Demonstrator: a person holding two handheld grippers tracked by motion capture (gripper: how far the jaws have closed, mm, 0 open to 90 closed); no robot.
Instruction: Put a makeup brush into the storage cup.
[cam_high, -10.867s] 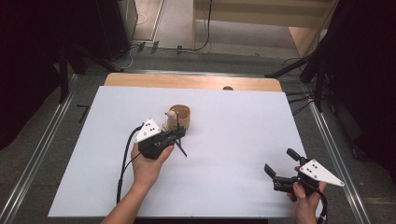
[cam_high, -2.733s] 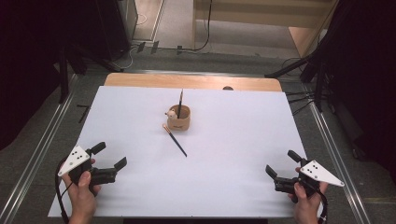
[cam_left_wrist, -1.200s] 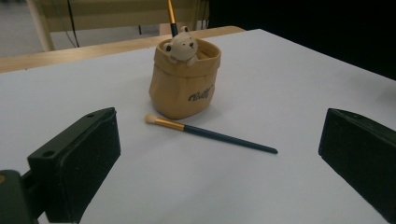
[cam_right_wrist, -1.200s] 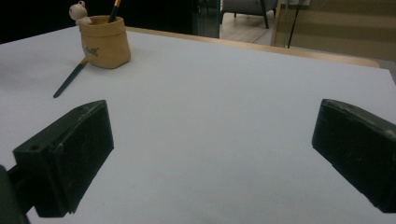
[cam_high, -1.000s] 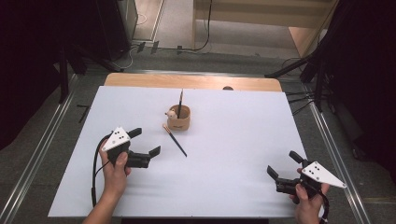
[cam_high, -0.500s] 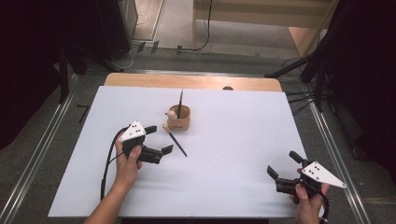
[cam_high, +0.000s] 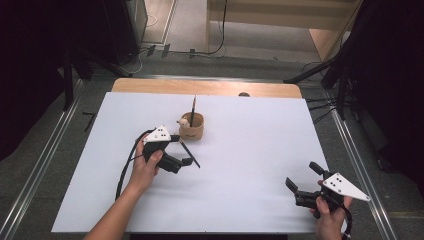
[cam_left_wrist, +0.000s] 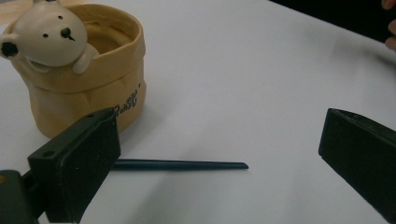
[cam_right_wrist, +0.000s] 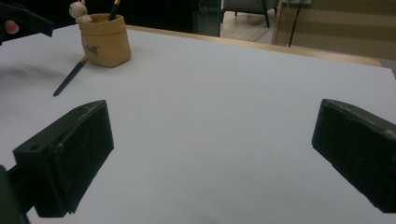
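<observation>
Left gripper (cam_high: 181, 150): jaws wide apart, holding nothing, poised over the dark pen (cam_left_wrist: 180, 164) lying flat on the white table (cam_high: 250, 150). The pen lies just at 6 o'clock of the tan holder (cam_high: 192, 126), apart from both jaws. Holder carries a small bear figure (cam_left_wrist: 44, 33) on its rim and 1 upright pen (cam_high: 193, 107). Right gripper (cam_high: 303, 180): jaws spread, empty, at 4 o'clock of the table, well apart from the holder.

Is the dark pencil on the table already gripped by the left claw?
No. In the left gripper view the pencil lies flat on the white table between the wide-open jaws of the left claw, touched by neither.
</observation>
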